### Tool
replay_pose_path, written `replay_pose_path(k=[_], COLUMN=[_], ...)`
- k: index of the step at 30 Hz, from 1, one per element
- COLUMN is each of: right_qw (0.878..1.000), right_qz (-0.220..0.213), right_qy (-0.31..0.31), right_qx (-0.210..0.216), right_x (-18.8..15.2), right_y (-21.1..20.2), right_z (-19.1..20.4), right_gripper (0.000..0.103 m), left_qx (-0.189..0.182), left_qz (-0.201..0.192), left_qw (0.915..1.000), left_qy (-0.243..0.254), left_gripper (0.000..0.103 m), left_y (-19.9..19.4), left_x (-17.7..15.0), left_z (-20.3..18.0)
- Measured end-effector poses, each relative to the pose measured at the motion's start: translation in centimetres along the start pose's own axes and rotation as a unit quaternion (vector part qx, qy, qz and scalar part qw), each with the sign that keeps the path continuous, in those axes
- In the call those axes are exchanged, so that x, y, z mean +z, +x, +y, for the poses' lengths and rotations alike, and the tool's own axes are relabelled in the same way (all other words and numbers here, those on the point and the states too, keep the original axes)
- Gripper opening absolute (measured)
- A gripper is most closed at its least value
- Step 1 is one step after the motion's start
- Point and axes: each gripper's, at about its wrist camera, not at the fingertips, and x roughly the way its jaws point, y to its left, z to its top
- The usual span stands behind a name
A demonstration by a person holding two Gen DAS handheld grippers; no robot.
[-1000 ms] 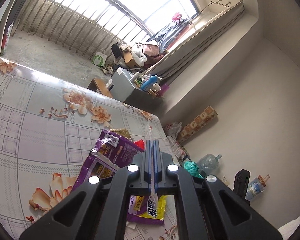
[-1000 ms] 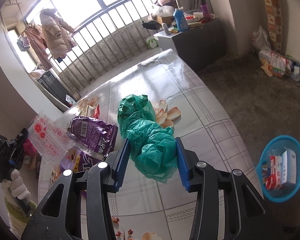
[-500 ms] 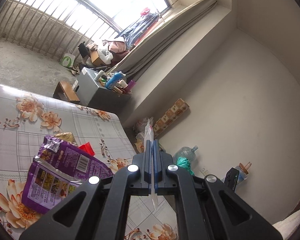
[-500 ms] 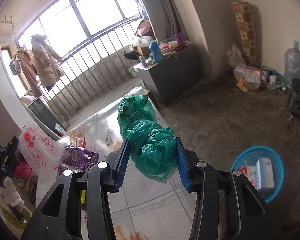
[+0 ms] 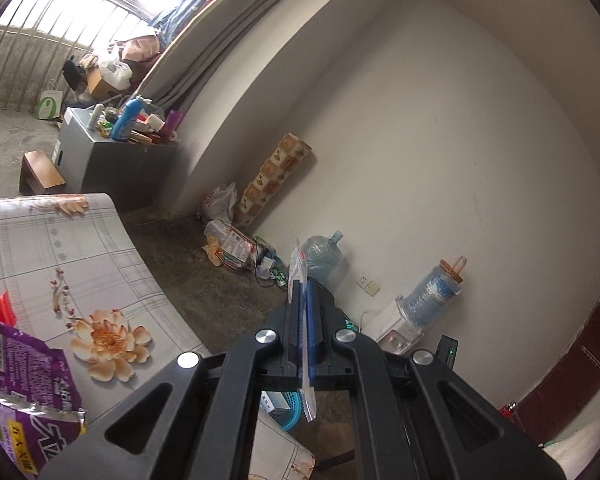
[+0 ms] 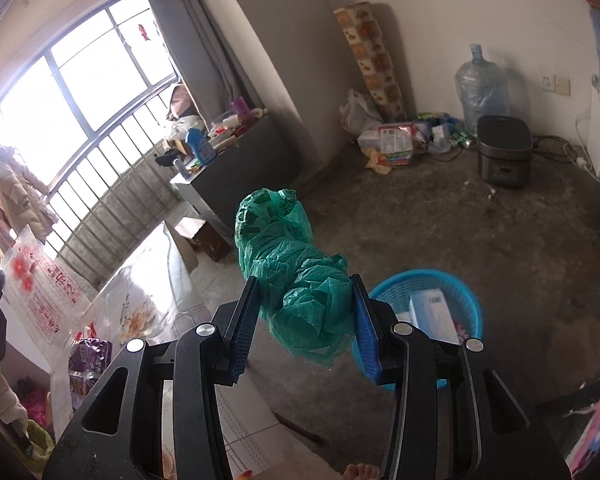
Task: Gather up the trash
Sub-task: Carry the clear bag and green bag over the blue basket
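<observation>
Both grippers were loaded, nothing dropped yet, so I'd call it mid-run. Right gripper (image 6: 306, 316) had its jaws partway closed and pressed on both sides of a crumpled green plastic bag (image 6: 296, 280): thin, wrinkled film, wadded into a lump, its top bulging out past the fingertips. Just beyond and below that gripper sat the blue basket (image 6: 466, 300) on the concrete floor, with a white box (image 6: 430, 308) and other packaging already inside, so some trash looked collected. Left gripper (image 5: 302, 304) was fully closed, pinching a thin clear plastic wrapper (image 5: 296, 268) edge-on; its red-printed top stuck out ahead of the tips and a serrated end hung behind them. From the right wrist view the same wrapper showed flat, clear with red flowers and print. Left to do, by my read: drop both pieces in the basket, then go for the purple snack bag (image 5: 16, 400) and small red scrap (image 5: 2, 308) lying on the floral tablecloth (image 5: 60, 248) beside the left gripper.
</observation>
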Motion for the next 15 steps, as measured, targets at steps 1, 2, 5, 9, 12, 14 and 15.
replay_pose_path(k=[1,2,5,9,12,14,15], right_qw=[1.0,1.0,0.999,0.998,0.997,0.996,0.996], right_qz=[0.001,0.003,0.011,0.016,0.024,0.031,0.035], right_qy=[0.007,0.014,0.035,0.052,0.065,0.072,0.076], right_qx=[-0.004,-0.008,-0.019,-0.033,-0.038,-0.041,-0.044], right_x=[-0.1,-0.2,-0.5,-0.9,-1.5,-2.0,-2.1], right_y=[0.1,0.3,0.7,1.5,2.1,2.4,2.6], right_z=[-0.8,-1.3,-2.9,-4.4,-5.3,-6.2,-6.7], right_gripper=[0.042,0.042,0.042,0.042,0.042,0.042,0.042], left_qx=[-0.004,-0.006,-0.013,-0.015,-0.004,0.002,0.003], left_qz=[0.01,0.021,0.051,0.092,0.122,0.138,0.145], left_qw=[0.9999,0.9997,0.9983,0.9947,0.9904,0.9873,0.9859], left_qy=[0.007,0.012,0.026,0.043,0.066,0.078,0.084], left_gripper=[0.001,0.001,0.001,0.001,0.001,0.001,0.001], left_y=[1.4,2.7,6.7,11.5,14.8,16.7,17.6], left_x=[-0.1,-0.3,-0.9,-2.1,-3.1,-3.6,-3.9], left_z=[-0.5,-0.9,-2.2,-3.4,-4.3,-4.8,-5.1])
